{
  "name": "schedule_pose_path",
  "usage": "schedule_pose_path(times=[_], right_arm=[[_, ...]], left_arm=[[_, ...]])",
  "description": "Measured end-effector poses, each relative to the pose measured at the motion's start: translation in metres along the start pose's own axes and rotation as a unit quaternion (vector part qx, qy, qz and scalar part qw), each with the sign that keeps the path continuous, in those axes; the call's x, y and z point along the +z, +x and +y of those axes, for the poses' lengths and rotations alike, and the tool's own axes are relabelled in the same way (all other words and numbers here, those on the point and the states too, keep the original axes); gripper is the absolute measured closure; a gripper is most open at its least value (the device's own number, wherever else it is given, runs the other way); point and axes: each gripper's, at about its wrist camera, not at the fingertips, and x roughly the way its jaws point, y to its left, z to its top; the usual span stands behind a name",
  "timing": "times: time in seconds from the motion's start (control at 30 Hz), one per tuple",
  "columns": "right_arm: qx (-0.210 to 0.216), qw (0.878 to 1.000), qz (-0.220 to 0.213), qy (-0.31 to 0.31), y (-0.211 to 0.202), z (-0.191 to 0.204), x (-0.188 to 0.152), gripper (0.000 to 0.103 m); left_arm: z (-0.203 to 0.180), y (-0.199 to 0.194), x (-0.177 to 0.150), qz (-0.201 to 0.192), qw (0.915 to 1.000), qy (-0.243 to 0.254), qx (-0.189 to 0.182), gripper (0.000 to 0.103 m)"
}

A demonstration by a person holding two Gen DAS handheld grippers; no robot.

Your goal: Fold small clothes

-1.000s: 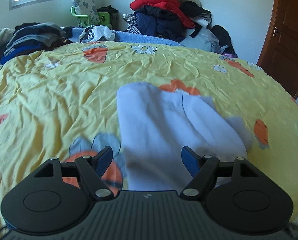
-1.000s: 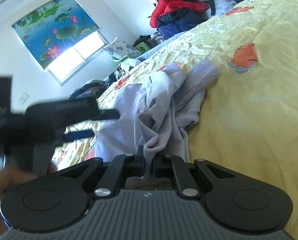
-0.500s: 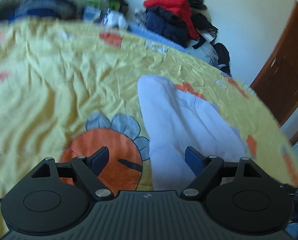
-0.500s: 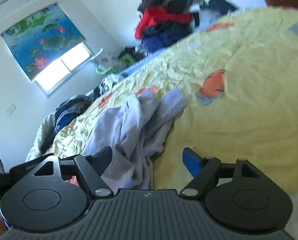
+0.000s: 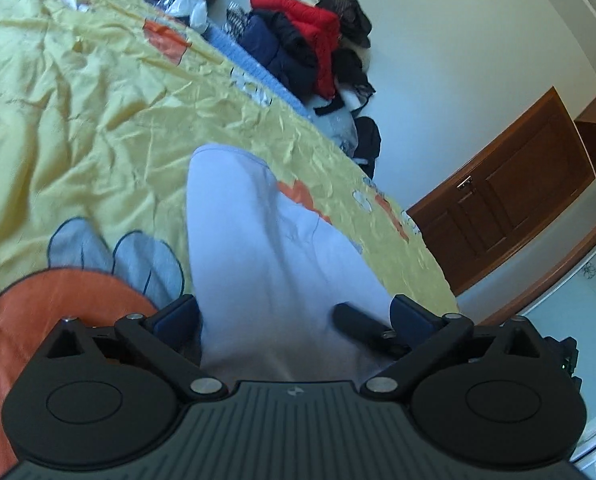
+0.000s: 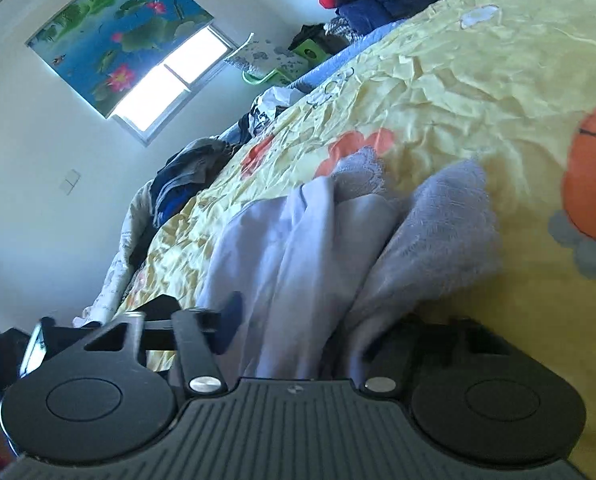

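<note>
1. Now the left gripper [image 5: 294, 316] has its jaws very wide. They have just been opening. The near end of the pale purple cloth [image 5: 258, 248] lies between them, but the pads do not squeeze it.
2. The right gripper [image 6: 304, 332] has its jaws partly shut. They have just been closing. A bunched bit of the same cloth sits between them. That part of the picture is blurry, so I cannot tell if the pads pinch the cloth yet.
3. The cloth lies on the yellow bed cover [image 5: 78, 120], close to the near edge of the bed. From the left side it looks long and fairly smooth, and it runs away from the tongs.
4. From the right side it looks messy. It has deep wrinkles, and a fuzzy, lacy flap [image 6: 446, 216] sticks out to the side.
5. So I think the folding has only just begun. The cloth is laid out, but there is no neat fold yet.
6. What is left: smooth the bunched side, fold the cloth over and press it flat.
7. Far back, a big pile of clothes [image 5: 310, 40] leans on the wall. I cannot tell if any of it needs folding too.
</note>
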Motion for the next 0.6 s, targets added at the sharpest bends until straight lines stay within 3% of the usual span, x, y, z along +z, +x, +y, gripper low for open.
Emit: schedule_pose_path(times=[0.1,0.17,0.23,0.27,0.33,0.43,0.6], right_arm=[[0.000,1.000,-0.010,0.001,0.002,-0.005,-0.005,0.076],[0.002,1.000,-0.009,0.007,-0.001,-0.008,-0.006,0.078],[0.001,1.000,-0.010,0.005,0.000,-0.007,-0.006,0.078],[-0.001,1.000,-0.012,0.002,0.000,-0.007,-0.006,0.078],[-0.001,1.000,-0.015,0.001,-0.001,-0.006,-0.007,0.078],[-0.011,1.000,-0.021,-0.016,-0.004,0.004,-0.009,0.079],[-0.009,0.998,-0.031,-0.053,-0.010,0.039,-0.007,0.080]], left_arm=[[-0.008,0.002,-0.006,-0.008,0.9991,0.040,0.012,0.001],[-0.013,0.003,-0.010,-0.014,0.9974,0.064,0.028,0.012],[-0.017,0.003,-0.012,-0.016,0.9949,0.078,0.062,0.057],[-0.016,0.004,-0.012,-0.015,0.9939,0.079,0.076,0.062],[-0.010,0.001,-0.009,-0.014,0.9956,0.061,0.069,0.073],[-0.008,-0.005,-0.006,-0.015,0.9954,0.059,0.074,0.079],[-0.022,-0.031,0.000,-0.051,0.9898,0.103,0.084,0.081]])
